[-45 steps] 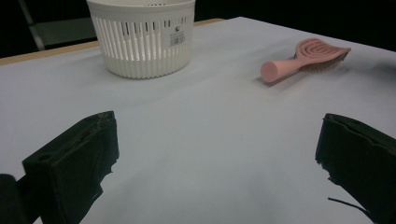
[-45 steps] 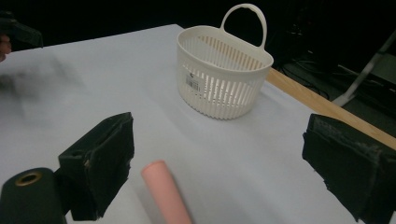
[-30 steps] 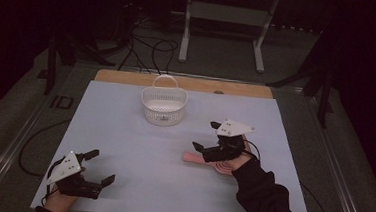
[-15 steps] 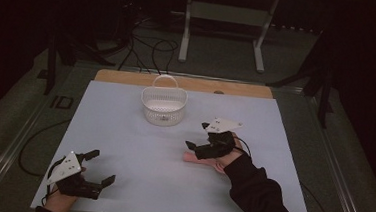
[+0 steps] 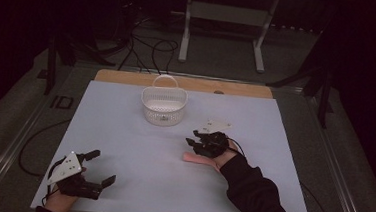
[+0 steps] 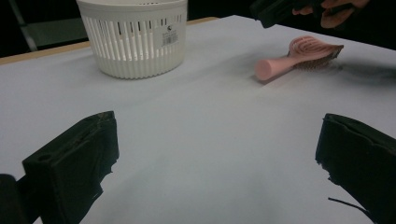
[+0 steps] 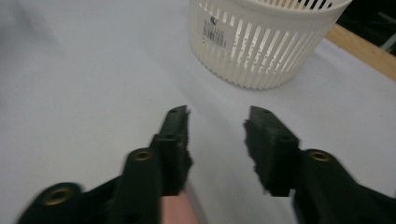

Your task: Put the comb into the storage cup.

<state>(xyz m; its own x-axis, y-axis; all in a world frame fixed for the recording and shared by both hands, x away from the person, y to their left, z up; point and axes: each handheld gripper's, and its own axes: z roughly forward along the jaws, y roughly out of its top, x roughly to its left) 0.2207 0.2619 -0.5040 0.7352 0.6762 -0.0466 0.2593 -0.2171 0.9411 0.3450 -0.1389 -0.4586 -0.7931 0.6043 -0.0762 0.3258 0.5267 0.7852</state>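
Note:
A pink hairbrush (image 6: pixel 299 55) lies flat on the white table (image 5: pixel 138 147), its handle (image 5: pixel 195 158) pointing left. My right gripper (image 5: pixel 199 140) hovers just over the brush head, and the left gripper view shows a small gap between them. Its jaws have just been closing and stand partly apart (image 7: pixel 217 116). A bit of pink brush (image 7: pixel 173 211) shows low beside the left jaw, with no pad pressing on it. My left gripper (image 5: pixel 104 167) rests near the front left edge, its jaws wide apart (image 6: pixel 217 135) with nothing between them.
A white slatted basket (image 5: pixel 163 107) with a handle stands at the back middle of the table, beyond both grippers (image 6: pixel 135 39) (image 7: pixel 266 44). A wooden strip (image 5: pixel 128 77) runs along the far edge. Cables lie on the floor behind.
My right gripper has moved left and down over the pink brush, and its jaws have narrowed. The left gripper has stayed where it was.

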